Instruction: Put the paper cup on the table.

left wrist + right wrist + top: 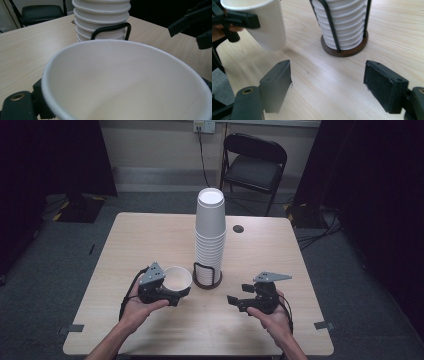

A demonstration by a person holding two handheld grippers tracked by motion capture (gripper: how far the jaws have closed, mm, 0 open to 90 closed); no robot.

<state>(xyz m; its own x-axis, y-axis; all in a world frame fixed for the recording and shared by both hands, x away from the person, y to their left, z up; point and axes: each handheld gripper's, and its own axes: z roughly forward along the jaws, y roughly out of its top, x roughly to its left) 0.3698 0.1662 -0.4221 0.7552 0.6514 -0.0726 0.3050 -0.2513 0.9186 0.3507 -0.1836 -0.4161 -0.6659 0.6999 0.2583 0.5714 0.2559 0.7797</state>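
Note:
A tall stack of white paper cups [210,232] stands upside down in a black wire holder [207,279] at the middle of the wooden table [150,235]. My left gripper [174,295] is shut on a single white paper cup [178,277], held mouth up just left of the holder. In the left gripper view that cup [125,82] is close up, with the stack [101,22] behind it. My right gripper [234,302] hovers right of the holder, open, nothing between its pads [277,82]. Its own view shows the held cup [268,25] and the stack [345,25] ahead.
A black folding chair [255,162] stands beyond the table's far edge. A small dark round hole [238,228] sits in the tabletop behind the stack. Dark curtains hang at both sides. Bare wood lies in front of the holder.

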